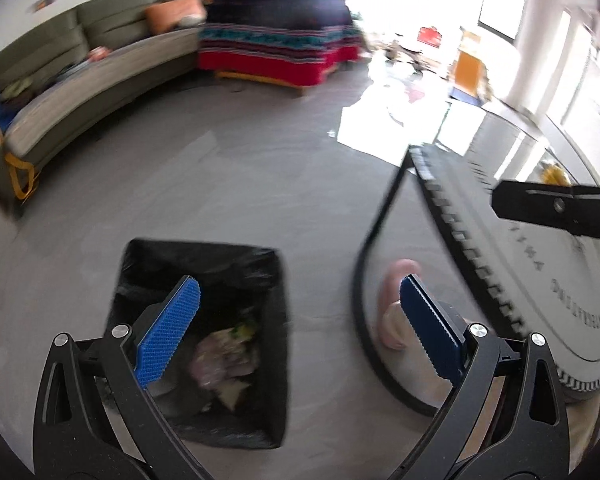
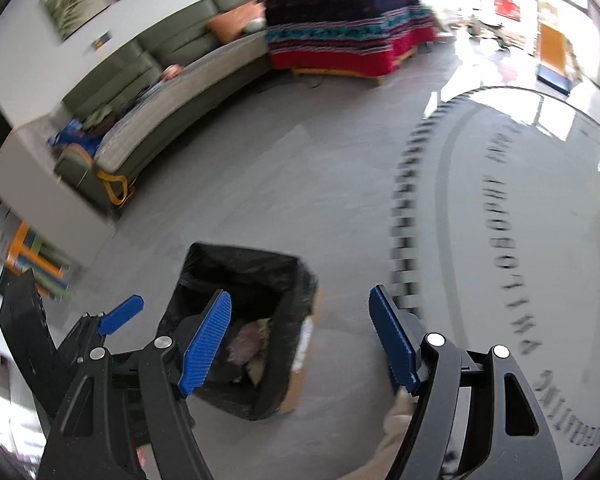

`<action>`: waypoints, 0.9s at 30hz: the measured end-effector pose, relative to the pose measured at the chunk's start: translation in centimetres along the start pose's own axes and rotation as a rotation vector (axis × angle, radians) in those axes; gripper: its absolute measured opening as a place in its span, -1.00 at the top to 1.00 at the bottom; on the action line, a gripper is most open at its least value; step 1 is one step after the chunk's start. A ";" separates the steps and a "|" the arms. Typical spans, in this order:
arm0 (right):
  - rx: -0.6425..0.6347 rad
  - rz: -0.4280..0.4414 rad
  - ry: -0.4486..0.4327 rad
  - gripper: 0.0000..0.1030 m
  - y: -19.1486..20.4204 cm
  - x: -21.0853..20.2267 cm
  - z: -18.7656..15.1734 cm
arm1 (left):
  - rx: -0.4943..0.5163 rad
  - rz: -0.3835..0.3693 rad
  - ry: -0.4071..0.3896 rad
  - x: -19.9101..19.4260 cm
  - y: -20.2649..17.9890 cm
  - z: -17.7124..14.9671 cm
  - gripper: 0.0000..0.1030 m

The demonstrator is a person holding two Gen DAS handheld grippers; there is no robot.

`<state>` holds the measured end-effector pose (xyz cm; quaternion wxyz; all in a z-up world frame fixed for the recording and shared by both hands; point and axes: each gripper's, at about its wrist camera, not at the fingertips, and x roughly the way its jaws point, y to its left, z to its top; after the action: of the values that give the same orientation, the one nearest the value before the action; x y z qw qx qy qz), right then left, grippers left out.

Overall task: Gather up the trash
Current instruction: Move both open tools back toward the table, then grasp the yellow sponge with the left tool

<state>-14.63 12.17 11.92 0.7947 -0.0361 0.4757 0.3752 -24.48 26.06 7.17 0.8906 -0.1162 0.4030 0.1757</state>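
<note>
Both tools — the left tool (image 1: 298, 320) and the right tool (image 2: 300, 338) — hang with fingers apart and empty above the black-lined bin (image 1: 204, 340), where crumpled trash (image 1: 226, 360) already lies, so a drop looks done. Next is probably seeking more litter; the round glass counter (image 1: 539, 240) edge sits close on the right, with a blurred pink thing (image 1: 393, 308) I cannot identify under it.

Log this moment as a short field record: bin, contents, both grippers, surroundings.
bin: black-lined rectangular trash bin standing open on the grey floor
contents: crumpled pale wrappers and scraps
left gripper: open, empty, above the bin
right gripper: open, empty, beside the bin
surroundings: round white glass table to the right; grey-green sofa behind
</note>
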 end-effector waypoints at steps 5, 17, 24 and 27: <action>0.070 -0.043 -0.042 -0.41 -5.0 -2.4 0.1 | 0.057 -0.080 -0.002 0.7 -5.4 1.6 -0.88; 0.256 -0.126 -0.105 -0.41 -17.2 -7.6 -1.0 | 0.219 -0.204 0.023 2.4 -18.1 4.1 -0.88; 0.338 -0.190 -0.123 -0.41 -23.8 -9.7 -1.6 | 0.284 -0.261 0.061 4.2 -24.9 5.4 -0.88; 0.378 -0.220 -0.127 -0.41 -27.2 -10.4 -1.7 | 0.310 -0.281 0.072 4.9 -27.4 5.9 -0.88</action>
<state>-1.43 -13.85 11.01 0.8517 0.0854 0.4800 0.1919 -6.32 4.22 9.11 0.8986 -0.0388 0.4366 -0.0186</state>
